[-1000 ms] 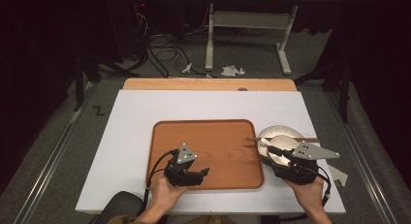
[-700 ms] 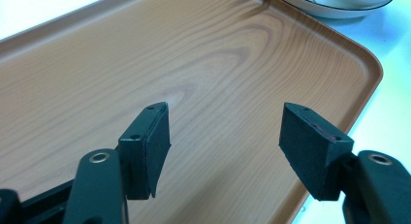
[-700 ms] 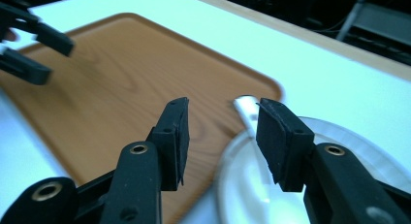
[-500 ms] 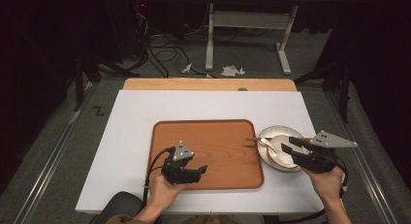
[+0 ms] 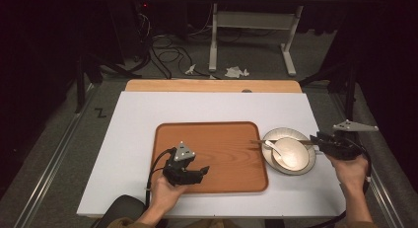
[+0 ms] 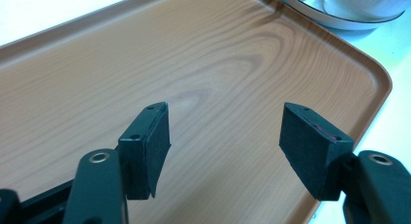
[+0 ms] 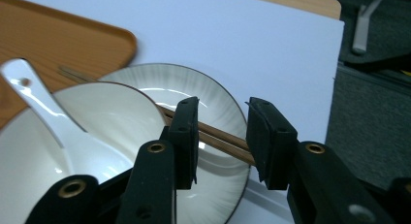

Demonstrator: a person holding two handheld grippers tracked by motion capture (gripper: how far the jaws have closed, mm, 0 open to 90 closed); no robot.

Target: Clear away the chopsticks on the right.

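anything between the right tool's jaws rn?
Yes: the chopsticks run through the gap of the right tool, over the plate. Its jaws have just been closing and do not visibly press on them. Right gripper view.

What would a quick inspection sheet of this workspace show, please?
Surface: white table.
Job's things: tray empty; bowl with spoon on plate beside it; chopsticks across plate.
Clutter: nothing seen.
Claws: left claw open over tray; right claw, jaws just closing, around chopsticks, not yet gripping.
Cables: cable loops from left claw; floor cables behind table.
Surroundings: paper scraps on floor; stand behind.
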